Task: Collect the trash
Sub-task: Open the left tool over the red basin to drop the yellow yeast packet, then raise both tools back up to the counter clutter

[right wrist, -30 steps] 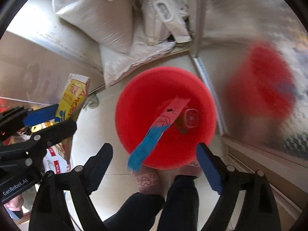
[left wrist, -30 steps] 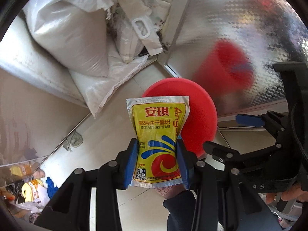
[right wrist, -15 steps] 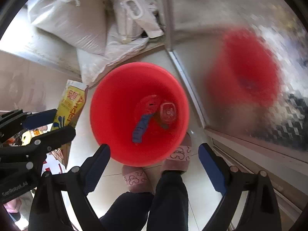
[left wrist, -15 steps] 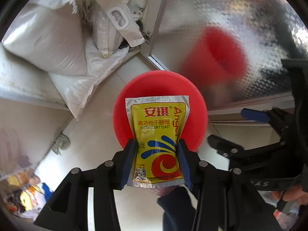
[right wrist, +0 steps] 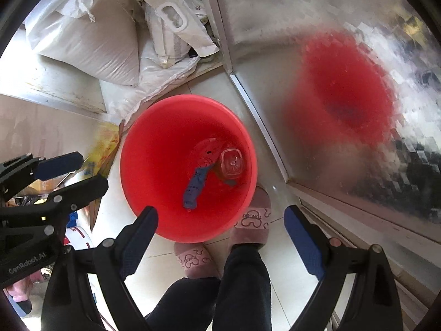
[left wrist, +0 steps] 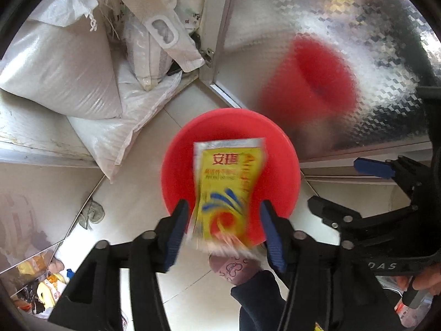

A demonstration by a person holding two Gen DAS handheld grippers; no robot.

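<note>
Left gripper (left wrist: 224, 224): fingers spread, clear of the packet.
Yeast packet (left wrist: 227, 190): motion-blurred, between the pads, above red bucket (left wrist: 171, 165).
Right gripper (right wrist: 220, 237): fingers wide apart, empty.
Bucket contents: blue wrapper (right wrist: 197, 183), clear cup (right wrist: 232, 163).

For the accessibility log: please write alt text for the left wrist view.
The open left gripper has a blurred yellow yeast packet between its fingers, over a red bucket on the tiled floor. White sacks lie behind, and the right gripper is alongside.
</note>
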